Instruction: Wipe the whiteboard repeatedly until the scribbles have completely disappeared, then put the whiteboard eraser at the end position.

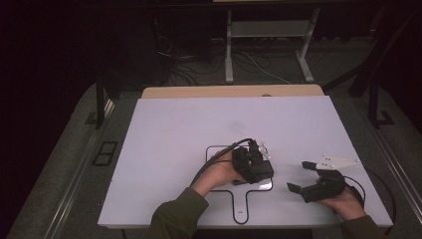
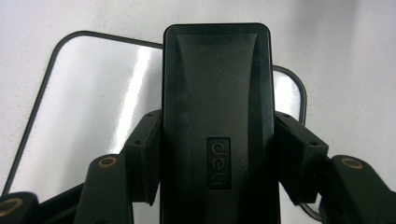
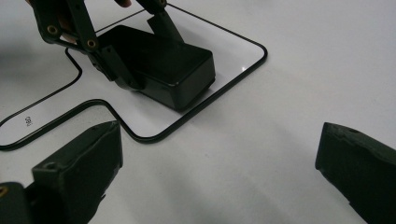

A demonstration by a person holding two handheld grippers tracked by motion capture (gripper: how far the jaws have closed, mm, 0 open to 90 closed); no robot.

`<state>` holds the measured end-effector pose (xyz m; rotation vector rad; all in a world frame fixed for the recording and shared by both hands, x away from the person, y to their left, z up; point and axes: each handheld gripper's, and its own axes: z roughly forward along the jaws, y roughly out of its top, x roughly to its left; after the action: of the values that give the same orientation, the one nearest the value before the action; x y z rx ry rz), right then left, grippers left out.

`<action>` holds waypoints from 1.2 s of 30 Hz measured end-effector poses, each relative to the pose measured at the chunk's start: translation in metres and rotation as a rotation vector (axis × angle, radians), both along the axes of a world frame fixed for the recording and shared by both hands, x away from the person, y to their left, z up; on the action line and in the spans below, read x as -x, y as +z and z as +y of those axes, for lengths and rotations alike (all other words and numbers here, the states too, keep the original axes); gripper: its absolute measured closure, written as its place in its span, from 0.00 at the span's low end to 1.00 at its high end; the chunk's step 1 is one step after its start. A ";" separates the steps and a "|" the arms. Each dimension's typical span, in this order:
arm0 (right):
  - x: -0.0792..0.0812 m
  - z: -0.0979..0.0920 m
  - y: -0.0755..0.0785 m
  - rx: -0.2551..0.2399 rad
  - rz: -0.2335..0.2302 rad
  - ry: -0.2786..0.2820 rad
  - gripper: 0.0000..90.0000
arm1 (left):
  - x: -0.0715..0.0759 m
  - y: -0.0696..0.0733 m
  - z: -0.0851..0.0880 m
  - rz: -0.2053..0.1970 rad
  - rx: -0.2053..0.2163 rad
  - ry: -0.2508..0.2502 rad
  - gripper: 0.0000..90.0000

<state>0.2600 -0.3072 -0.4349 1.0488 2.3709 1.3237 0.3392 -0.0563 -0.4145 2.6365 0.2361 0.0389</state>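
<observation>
White table [image 1: 169,149] carries small whiteboard [image 2: 88,107]; left gripper [image 1: 259,164] clamps black eraser [image 2: 217,116] over whiteboard; right gripper [image 1: 298,175] beside whiteboard, jaws apart.

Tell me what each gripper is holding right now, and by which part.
The left gripper is shut on the black box, clamping its two long sides near one end. The right gripper is open and holds nothing.

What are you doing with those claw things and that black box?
The left gripper is shut on a black box, its jaws pressing both long sides, over a small white board with a black edge on the white table. The right gripper rests off to the side, jaws wide open, holding nothing.
</observation>
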 end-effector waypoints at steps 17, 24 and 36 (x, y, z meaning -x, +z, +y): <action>-0.001 0.000 0.000 -0.011 0.003 0.005 0.00 | -0.035 0.030 0.016 -0.029 0.010 0.042 0.43; 0.000 0.000 0.000 -0.019 0.006 0.006 0.00 | -0.063 0.034 0.027 -0.002 0.017 0.143 0.43; -0.001 0.000 0.000 -0.026 0.005 0.010 0.00 | -0.116 0.037 0.032 0.004 0.032 0.263 0.43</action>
<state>0.2609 -0.3070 -0.4351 1.0502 2.3723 1.3603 0.4551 -0.0245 -0.3778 2.5571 0.5785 0.1170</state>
